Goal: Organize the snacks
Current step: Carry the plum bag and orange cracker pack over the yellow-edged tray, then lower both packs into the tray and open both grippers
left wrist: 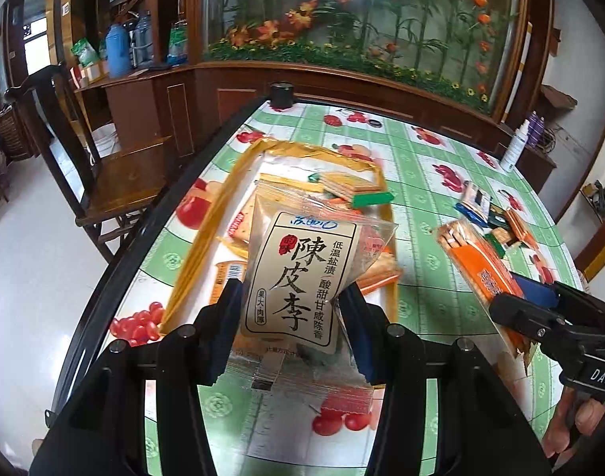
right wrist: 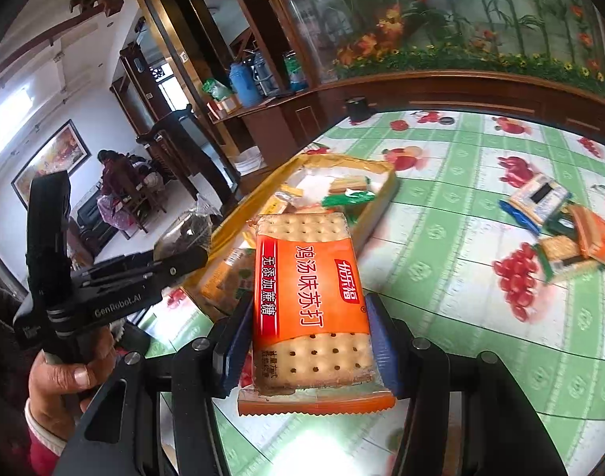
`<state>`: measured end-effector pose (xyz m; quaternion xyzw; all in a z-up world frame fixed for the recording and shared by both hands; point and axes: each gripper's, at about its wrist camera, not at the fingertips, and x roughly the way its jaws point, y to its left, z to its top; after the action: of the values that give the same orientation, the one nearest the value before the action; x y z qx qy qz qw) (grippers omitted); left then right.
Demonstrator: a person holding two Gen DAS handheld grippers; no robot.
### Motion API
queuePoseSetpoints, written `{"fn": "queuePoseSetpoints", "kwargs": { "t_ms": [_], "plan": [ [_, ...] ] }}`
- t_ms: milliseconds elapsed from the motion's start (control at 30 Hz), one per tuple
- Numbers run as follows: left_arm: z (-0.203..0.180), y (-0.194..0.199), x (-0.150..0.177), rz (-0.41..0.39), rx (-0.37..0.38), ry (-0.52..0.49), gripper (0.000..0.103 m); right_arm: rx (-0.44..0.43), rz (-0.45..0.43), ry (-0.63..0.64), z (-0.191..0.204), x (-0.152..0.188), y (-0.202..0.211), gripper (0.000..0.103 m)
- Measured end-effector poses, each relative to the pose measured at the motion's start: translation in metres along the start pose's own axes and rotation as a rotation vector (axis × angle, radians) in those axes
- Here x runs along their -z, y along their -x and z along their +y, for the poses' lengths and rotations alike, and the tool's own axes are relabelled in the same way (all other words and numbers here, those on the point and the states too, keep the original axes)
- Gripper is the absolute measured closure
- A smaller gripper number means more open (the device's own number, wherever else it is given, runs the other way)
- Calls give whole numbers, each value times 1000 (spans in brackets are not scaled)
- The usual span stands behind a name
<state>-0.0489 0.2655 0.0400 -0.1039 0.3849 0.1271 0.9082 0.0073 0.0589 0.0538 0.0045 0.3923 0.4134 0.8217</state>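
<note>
L gripper clamped on a beige plum-snack pouch, held over the shallow yellow cardboard tray w/ other snacks. R gripper pinching an orange soda-cracker pack just beside that tray, above the green fruit-print tablecloth.

Floor: glossy white tiled floor.
Furniture: dark wooden chair; brown wooden cabinet against the wall.
Wall: large glass-fronted flower mural.
Table cover: green-checked fruit-print cloth.
</note>
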Motion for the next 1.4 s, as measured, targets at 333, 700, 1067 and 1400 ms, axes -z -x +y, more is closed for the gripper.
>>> {"fn": "queuePoseSetpoints", "kwargs": {
  "t_ms": [333,700,1067,1400],
  "plan": [
    [15,-17,-4,24,-12,21,55,-29,11,36,19,-27,-33,48],
    [28,-48,-23,59,-27,46,55,-13,16,-17,7,-67,-74,48],
    [28,-79,-50,84,-25,49,55,27,48,-51,-8,-107,-135,48],
    [28,-102,-57,121,-33,50,55,94,81,-14,-10,-126,-176,48]
  ]
}}
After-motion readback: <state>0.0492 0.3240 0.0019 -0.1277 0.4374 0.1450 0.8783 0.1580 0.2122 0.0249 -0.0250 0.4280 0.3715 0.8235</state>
